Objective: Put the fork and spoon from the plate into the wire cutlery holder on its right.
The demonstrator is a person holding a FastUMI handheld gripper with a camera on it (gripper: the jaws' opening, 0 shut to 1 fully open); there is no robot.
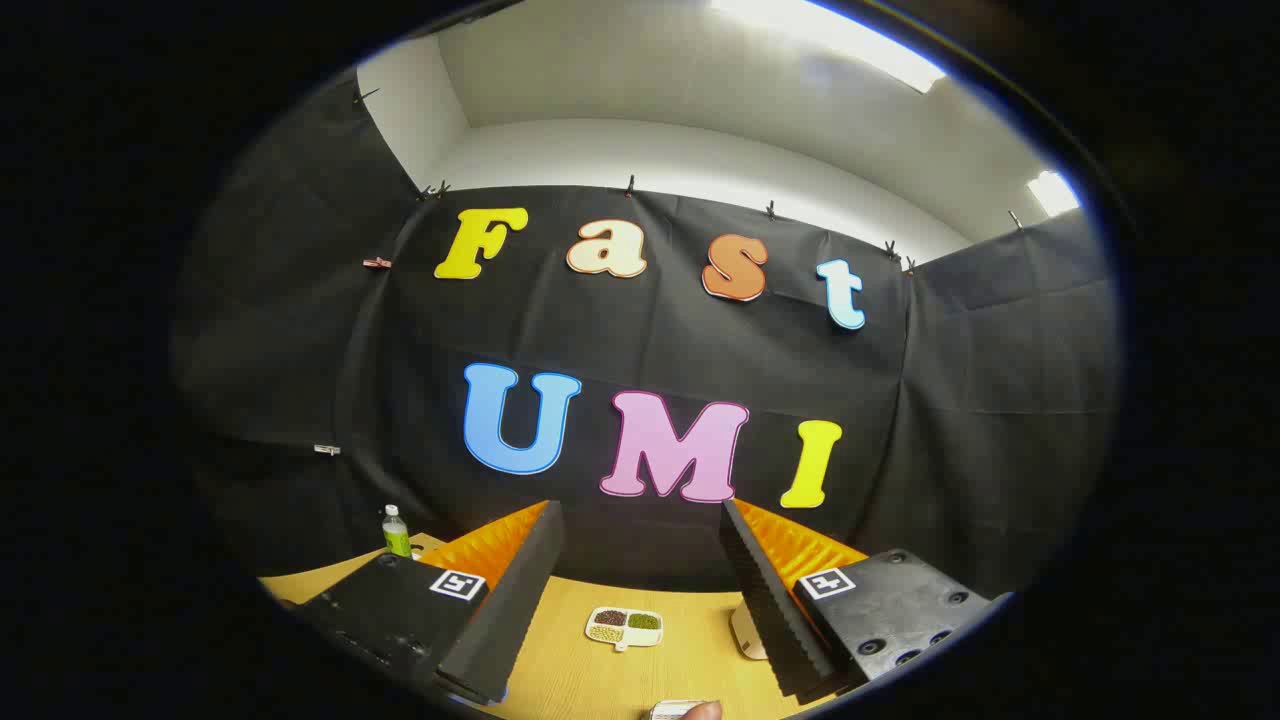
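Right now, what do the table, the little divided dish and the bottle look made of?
Table: light wood or wood-look laminate, faint grain, matte. Divided dish: white, smooth, likely plastic or ceramic; too small to tell. Bottle: clear plastic probably, green label. Gripper open, holding nothing.

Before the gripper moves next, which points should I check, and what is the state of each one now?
1. Fingers open: ok. The gripper has its jaws wide apart with nothing between them.
2. Fork, spoon and plate located: not ok. I cannot identify them on the wooden table ahead.
3. Wire cutlery holder located: not ok, I cannot identify it either.
4. Aim: not ok. The fingers point nearly level at the booth wall, so they likely need tilting down.
5. Path ahead: cannot tell. A small divided tray with three fillings lies beyond the fingers, and a pale object sits by the right finger.
6. Green bottle stands beyond the left finger, apart from it: ok.
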